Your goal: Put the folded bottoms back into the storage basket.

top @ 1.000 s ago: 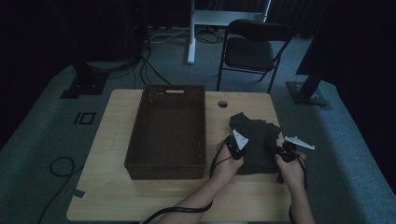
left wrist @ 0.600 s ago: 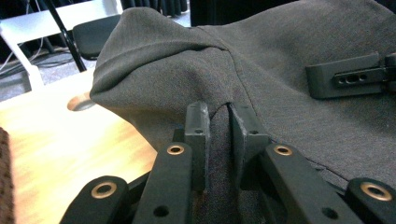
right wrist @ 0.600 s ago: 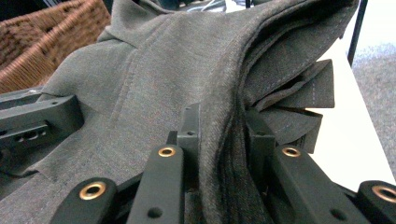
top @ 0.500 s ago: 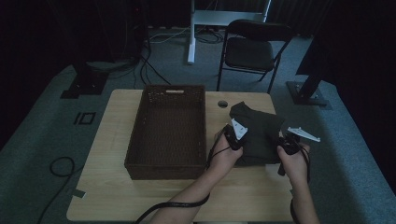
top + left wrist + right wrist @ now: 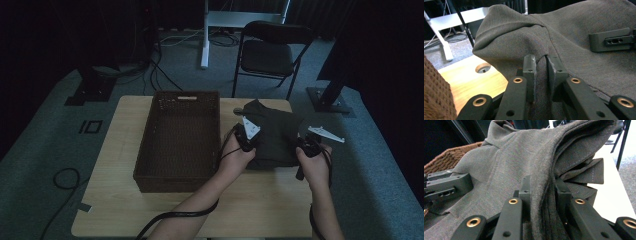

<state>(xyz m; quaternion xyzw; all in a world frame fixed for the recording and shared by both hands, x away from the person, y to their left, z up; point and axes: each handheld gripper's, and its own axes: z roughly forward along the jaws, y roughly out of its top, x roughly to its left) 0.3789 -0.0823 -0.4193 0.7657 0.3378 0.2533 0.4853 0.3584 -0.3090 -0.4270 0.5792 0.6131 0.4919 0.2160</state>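
A folded dark grey garment (image 5: 274, 134) hangs lifted above the right half of the wooden table (image 5: 120, 131). My left gripper (image 5: 248, 142) pinches its near left edge, and in the left gripper view the cloth (image 5: 529, 37) is clamped between the two pads (image 5: 529, 65). My right gripper (image 5: 306, 145) is shut on the garment's near right edge, where several folded layers (image 5: 579, 150) bunch between its pads (image 5: 525, 185). Across the cloth, each gripper view shows the other gripper: the right gripper (image 5: 611, 40) and the left gripper (image 5: 446, 185).
A dark brown woven basket (image 5: 180, 141) stands open on the table to the left of the garment. A round cable hole (image 5: 483, 68) sits in the tabletop behind it. A black folding chair (image 5: 270, 52) and a white desk leg (image 5: 204, 35) stand beyond the table.
Both grippers have risen with the garment held between them, lifting its near edge off the table. The basket has not moved.
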